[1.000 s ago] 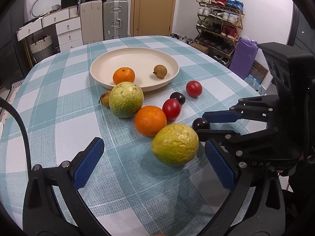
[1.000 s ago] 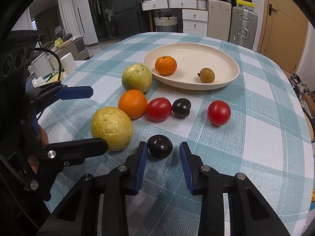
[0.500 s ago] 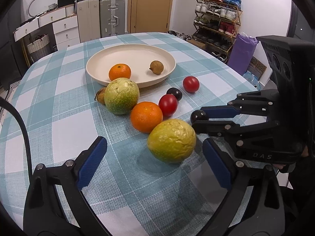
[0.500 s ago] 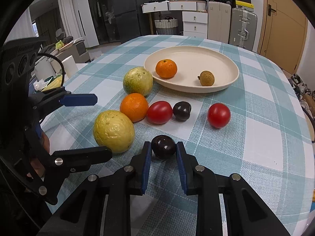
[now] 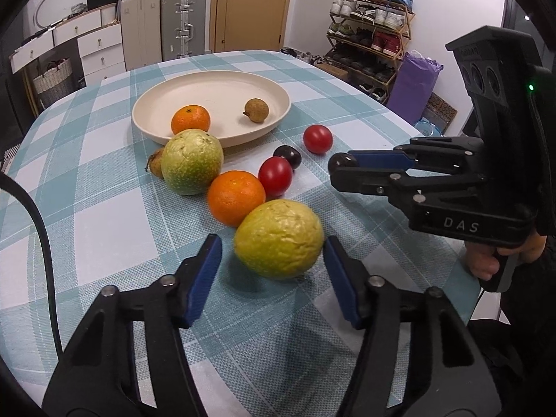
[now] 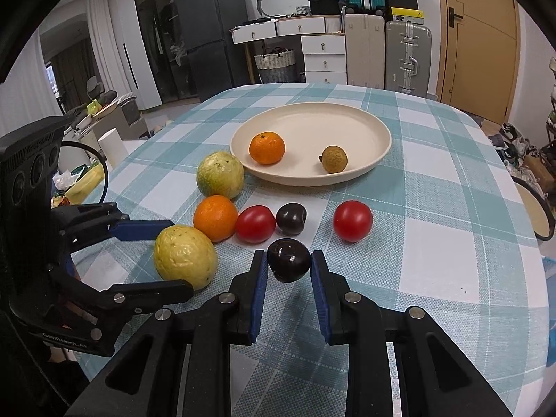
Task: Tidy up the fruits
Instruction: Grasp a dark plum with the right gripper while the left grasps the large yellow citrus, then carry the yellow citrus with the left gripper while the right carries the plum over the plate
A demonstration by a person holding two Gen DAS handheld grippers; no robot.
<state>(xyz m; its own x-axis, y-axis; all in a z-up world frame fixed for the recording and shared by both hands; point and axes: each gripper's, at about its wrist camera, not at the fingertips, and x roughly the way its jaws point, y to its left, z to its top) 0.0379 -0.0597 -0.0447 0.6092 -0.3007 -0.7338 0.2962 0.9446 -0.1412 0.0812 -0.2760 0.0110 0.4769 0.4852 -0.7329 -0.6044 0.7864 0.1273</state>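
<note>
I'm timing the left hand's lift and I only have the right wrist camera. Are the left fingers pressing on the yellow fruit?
Observer: Not yet. In the left wrist view the left fingers are closing around the yellow fruit, and there is a clear gap between one of them and the fruit.
Operator: Thanks. So I don't miss one, is any fruit hidden from my camera?
Observer: Yes. A small brown fruit sits tucked beside the green fruit, on the cloth just outside the plate. From your side the green fruit covers it.
</note>
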